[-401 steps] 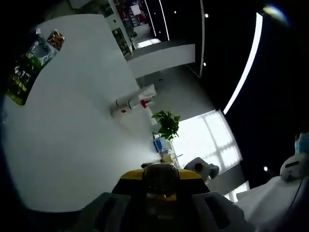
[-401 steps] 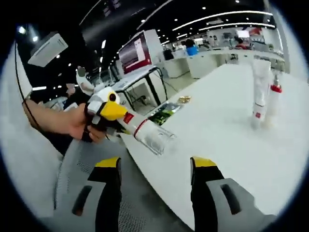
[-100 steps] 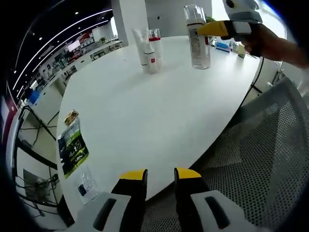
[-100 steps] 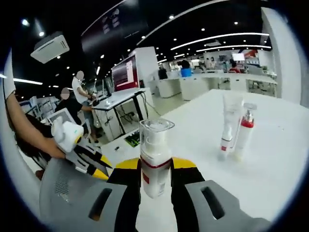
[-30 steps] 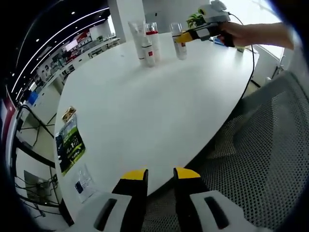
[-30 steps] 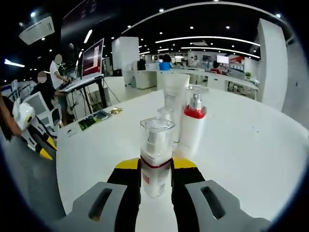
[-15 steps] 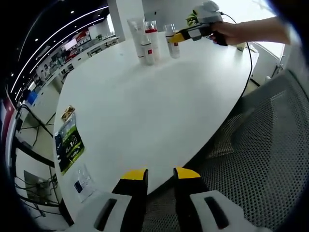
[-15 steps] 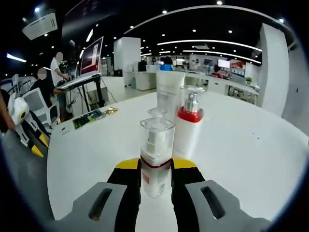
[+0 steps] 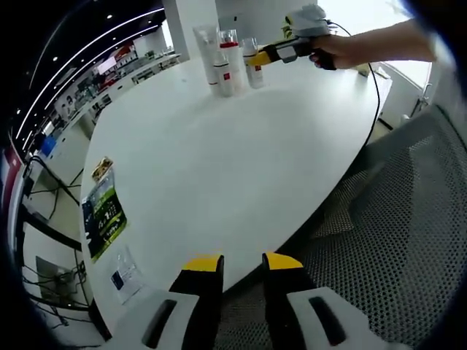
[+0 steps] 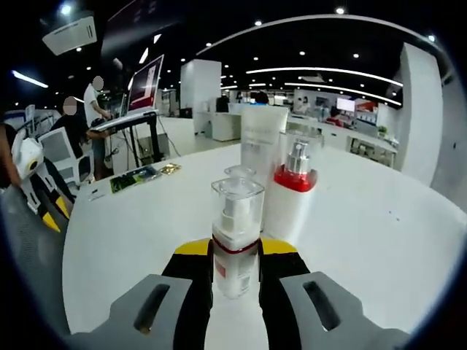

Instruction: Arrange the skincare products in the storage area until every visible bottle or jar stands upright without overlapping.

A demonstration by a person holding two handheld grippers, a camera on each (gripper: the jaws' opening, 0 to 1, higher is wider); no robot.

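In right gripper view my right gripper (image 10: 236, 271) is clamped on the clear-capped pump bottle (image 10: 236, 237), long axis upright, cap up, base hidden btwn the jaws. Just behind it stand a red-collared pump bottle (image 10: 291, 193) and a white tube (image 10: 260, 149), both upright on the white table (image 10: 379, 240). Left gripper (image 9: 241, 268) hangs off the table edge, jaws nearly together, gripping nothing; leaflets (image 9: 102, 211) lie flat far from the bottles

left gripper view: from the table (image 9: 219, 160) edge, far, looks across | right gripper view: close behind the bottles (image 10: 288, 193) | shared: bottles, table
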